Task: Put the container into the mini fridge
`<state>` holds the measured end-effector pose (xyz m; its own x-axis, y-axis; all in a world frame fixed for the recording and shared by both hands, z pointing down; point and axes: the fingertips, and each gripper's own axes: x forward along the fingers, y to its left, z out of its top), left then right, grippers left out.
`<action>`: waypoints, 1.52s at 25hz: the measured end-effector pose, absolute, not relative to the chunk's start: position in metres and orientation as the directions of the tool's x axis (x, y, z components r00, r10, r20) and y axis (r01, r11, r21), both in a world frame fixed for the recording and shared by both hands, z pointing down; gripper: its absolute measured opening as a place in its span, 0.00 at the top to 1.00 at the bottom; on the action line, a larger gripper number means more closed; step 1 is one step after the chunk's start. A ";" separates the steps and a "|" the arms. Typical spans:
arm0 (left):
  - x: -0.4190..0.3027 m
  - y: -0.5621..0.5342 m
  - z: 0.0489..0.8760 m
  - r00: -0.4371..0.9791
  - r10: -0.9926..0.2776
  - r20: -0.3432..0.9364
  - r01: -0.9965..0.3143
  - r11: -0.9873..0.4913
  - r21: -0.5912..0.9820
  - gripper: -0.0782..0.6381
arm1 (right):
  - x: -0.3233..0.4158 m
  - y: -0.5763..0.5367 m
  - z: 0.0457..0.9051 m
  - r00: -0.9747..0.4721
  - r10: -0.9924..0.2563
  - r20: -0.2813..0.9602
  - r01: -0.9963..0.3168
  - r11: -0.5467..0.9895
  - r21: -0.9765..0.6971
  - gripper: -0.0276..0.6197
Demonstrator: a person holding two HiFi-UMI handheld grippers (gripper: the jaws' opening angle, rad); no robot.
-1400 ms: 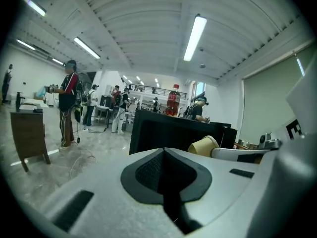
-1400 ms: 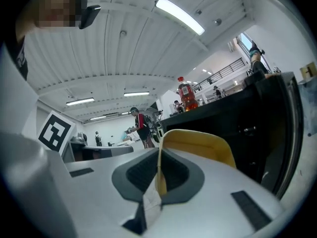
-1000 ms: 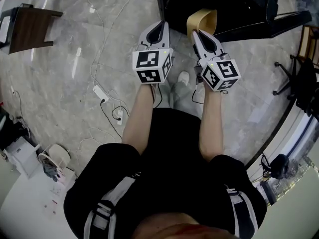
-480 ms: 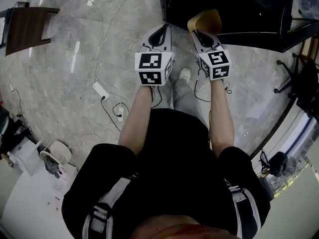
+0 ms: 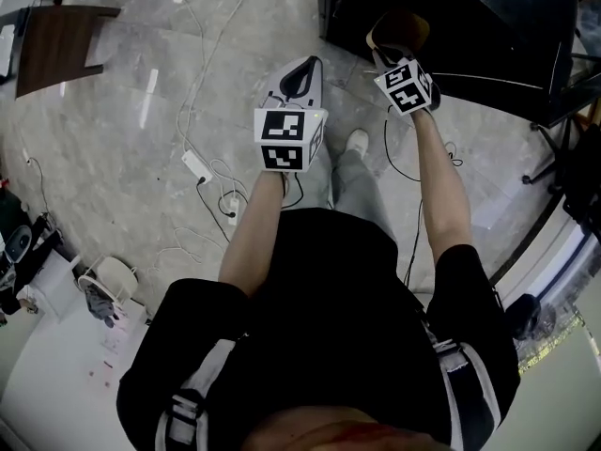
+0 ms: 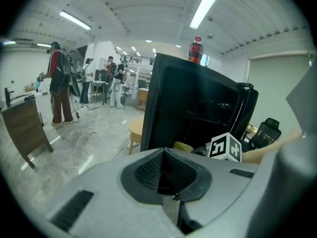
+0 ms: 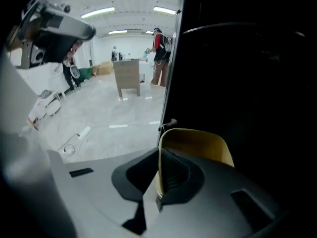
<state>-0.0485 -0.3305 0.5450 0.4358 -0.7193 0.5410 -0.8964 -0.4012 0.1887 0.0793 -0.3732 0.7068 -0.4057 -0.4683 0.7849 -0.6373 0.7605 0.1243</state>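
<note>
My right gripper point(image 5: 387, 53) is shut on the rim of a yellow container point(image 5: 398, 29), held at arm's length at the dark opening of the black mini fridge point(image 5: 470, 17). In the right gripper view the container's thin wall point(image 7: 198, 145) sits clamped between the jaws of the right gripper point(image 7: 159, 177), with the fridge's black interior point(image 7: 247, 83) right behind it. My left gripper point(image 5: 302, 68) hangs over the floor to the left of the fridge. Its jaws are shut and empty in the left gripper view point(image 6: 162, 155), which shows the fridge point(image 6: 198, 103) and the container point(image 6: 183, 147) ahead.
A red-capped bottle point(image 6: 196, 50) stands on top of the fridge. Cables and a power strip point(image 5: 195, 165) lie on the marble floor to the left. A dark wooden stool point(image 5: 56, 50) is at far left, a small round table point(image 6: 136, 128) stands by the fridge, and people point(image 6: 59, 88) stand farther off.
My right gripper has reached forward and carried the yellow container up to the fridge opening. The left gripper has stayed almost where it was.
</note>
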 end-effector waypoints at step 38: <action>0.020 -0.308 0.373 0.482 -0.863 0.151 -0.875 -0.464 0.139 0.88 | 0.139 -0.311 0.382 -0.391 -0.917 0.079 -0.906 0.368 -0.208 0.93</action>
<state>0.0196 -0.3084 0.3729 0.4821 -0.8631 0.1507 -0.8747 -0.4643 0.1388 0.1388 -0.3112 0.3822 -0.3908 -0.9170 0.0794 -0.9062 0.3682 -0.2081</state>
